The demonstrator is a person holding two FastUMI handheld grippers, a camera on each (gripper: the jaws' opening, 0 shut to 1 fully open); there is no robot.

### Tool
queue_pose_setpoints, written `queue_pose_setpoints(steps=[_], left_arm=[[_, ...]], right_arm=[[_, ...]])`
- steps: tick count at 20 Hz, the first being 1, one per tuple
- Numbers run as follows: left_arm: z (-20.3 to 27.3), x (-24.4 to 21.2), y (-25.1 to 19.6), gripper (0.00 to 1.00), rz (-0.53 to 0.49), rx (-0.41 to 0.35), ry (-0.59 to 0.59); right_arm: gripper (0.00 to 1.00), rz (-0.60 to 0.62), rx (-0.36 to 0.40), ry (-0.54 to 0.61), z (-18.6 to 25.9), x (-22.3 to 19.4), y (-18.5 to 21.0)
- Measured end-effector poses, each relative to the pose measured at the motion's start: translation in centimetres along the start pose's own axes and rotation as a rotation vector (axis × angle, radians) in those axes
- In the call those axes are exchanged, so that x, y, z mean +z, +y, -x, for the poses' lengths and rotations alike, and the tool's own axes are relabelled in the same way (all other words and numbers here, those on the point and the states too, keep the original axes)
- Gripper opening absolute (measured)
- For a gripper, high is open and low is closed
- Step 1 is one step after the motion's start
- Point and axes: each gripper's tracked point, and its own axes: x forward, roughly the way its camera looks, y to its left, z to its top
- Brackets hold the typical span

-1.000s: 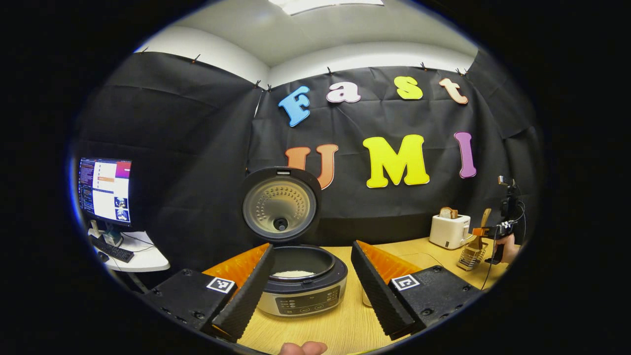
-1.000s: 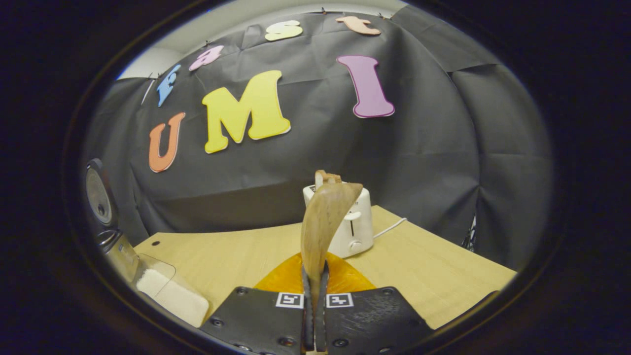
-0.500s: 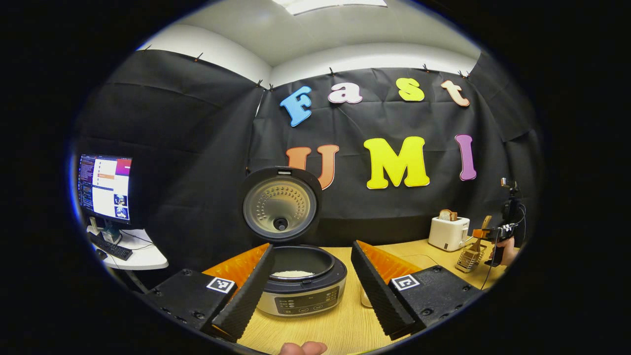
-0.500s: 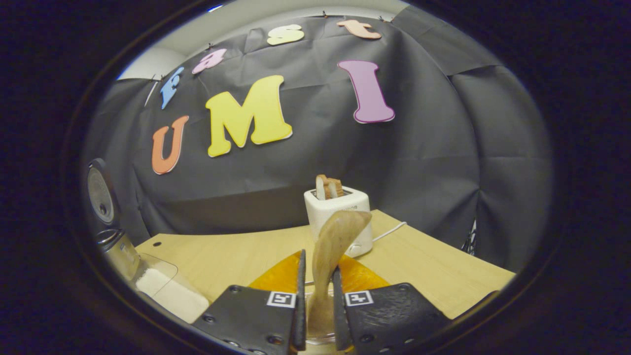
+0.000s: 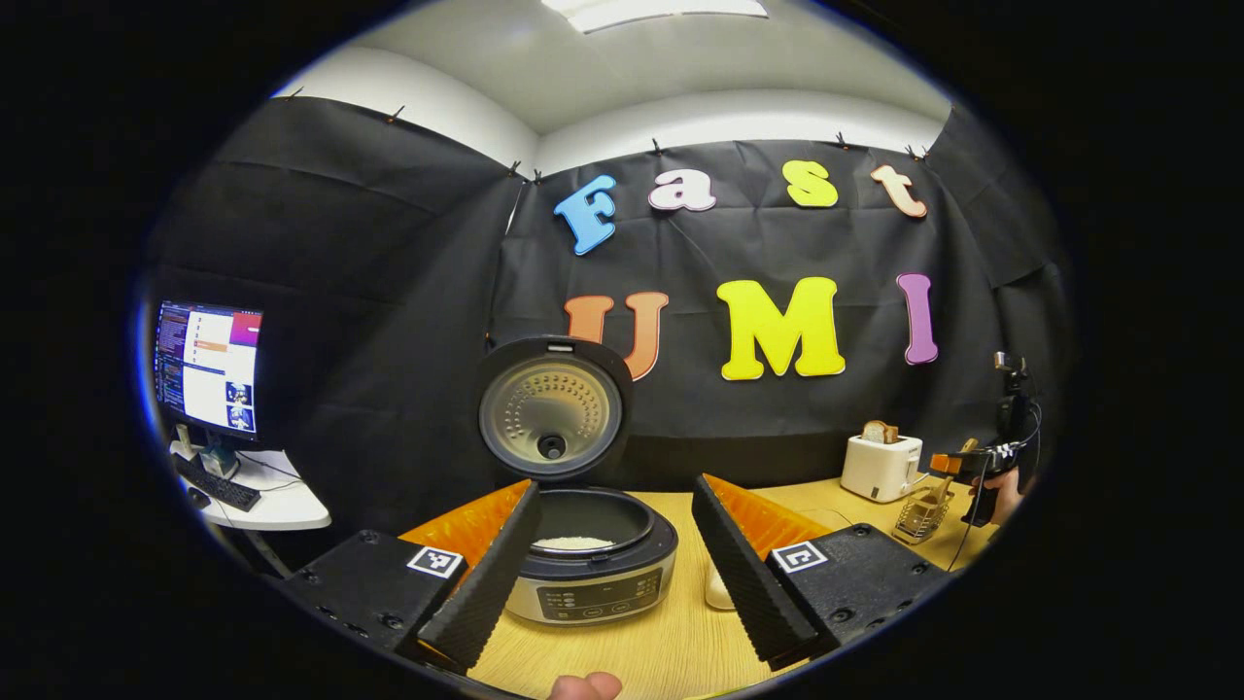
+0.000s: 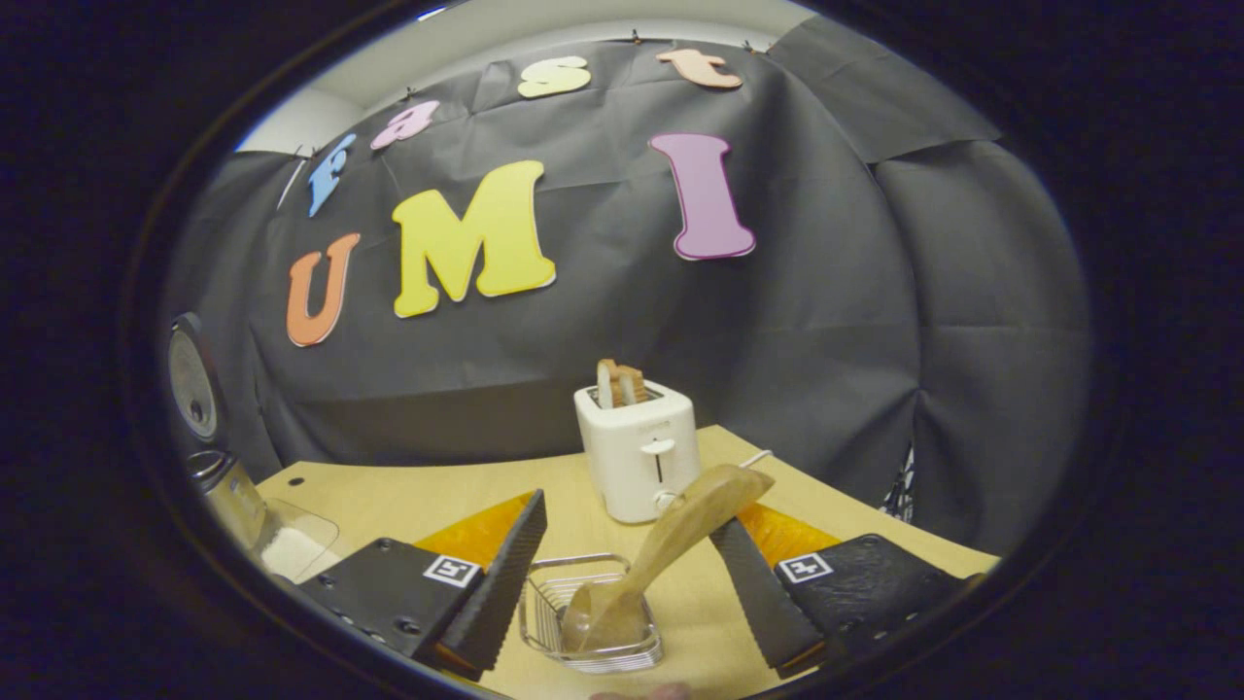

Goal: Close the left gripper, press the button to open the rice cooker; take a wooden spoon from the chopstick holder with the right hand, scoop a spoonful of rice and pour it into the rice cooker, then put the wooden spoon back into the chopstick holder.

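Left gripper view: left gripper (image 5: 612, 559) at the bottom centre, fingers spread wide, nothing between them. The cooker (image 5: 591, 569) sits on the table (image 5: 680, 632) in the gap between the fingers, lid (image 5: 552, 406) upright and open, white rice (image 5: 573, 542) in the pot. At the right edge of the frame a hand (image 5: 1001, 491) holds the right gripper (image 5: 957, 465) just above the wire holder (image 5: 916, 518), beside the toaster (image 5: 881, 465). A monitor (image 5: 206, 367) stands at the left edge. Right gripper view: right gripper (image 6: 627, 574) at the bottom centre, fingers wide apart, gripping nothing. The spoon (image 6: 671, 544) stands in the holder (image 6: 583, 617) between the fingers, bowl end up, leaning toward the right finger; contact with that finger cannot be told. Toaster (image 6: 639, 452) with bread behind it at frame centre. Clear container of rice (image 6: 292, 544) at lower left, next to the cooker (image 6: 219, 486) at the left edge.
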Motion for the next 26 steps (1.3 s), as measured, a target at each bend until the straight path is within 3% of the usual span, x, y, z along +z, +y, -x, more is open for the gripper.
queue_pose_setpoints(steps=[4, 8, 9, 11, 13, 17, 19, 20, 23, 26], left_arm=[[0.4, 0.6, -1.4, 0.99, 0.058, -0.010, -0.005], [0.4, 2.2, -2.7, 0.99, 0.084, -0.004, -0.010], [0.4, 2.6, -2.8, 0.99, 0.084, 0.000, -0.014], [0.0, 3.4, -3.1, 0.99, 0.044, 0.007, -0.016], [-0.5, 4.1, -2.5, 0.99, 0.000, 0.030, -0.021], [-3.0, 5.0, -1.0, 0.99, 0.000, 0.056, 0.014], [-4.8, 6.8, -0.4, 0.99, -0.035, 0.066, 0.029], [-5.7, 8.2, 0.4, 0.99, -0.055, 0.085, 0.022], [-9.6, 10.6, 0.7, 0.99, -0.080, 0.072, 0.053], [-13.1, 12.6, 2.6, 0.98, -0.087, 0.127, 0.088]], right_arm=[[0.96, -0.009, -0.014, -0.016, 1.0, 0.8, -1.8], [0.92, -0.024, -0.021, -0.076, 2.8, 2.8, -3.9], [0.96, -0.026, -0.021, -0.089, 3.5, 3.4, -4.3], [0.92, -0.042, -0.020, -0.128, 5.3, 4.8, -5.3], [0.95, -0.044, -0.010, -0.175, 7.4, 6.1, -5.5], [0.92, -0.015, 0.078, -0.179, 10.7, 6.4, -3.0], [0.95, 0.007, 0.124, -0.172, 11.8, 6.3, -1.7], [0.92, 0.020, 0.139, -0.176, 12.4, 6.3, -1.3], [0.95, 0.053, 0.156, -0.213, 13.6, 6.3, -0.4], [0.95, 0.099, 0.175, -0.220, 14.1, 5.3, 0.6]])
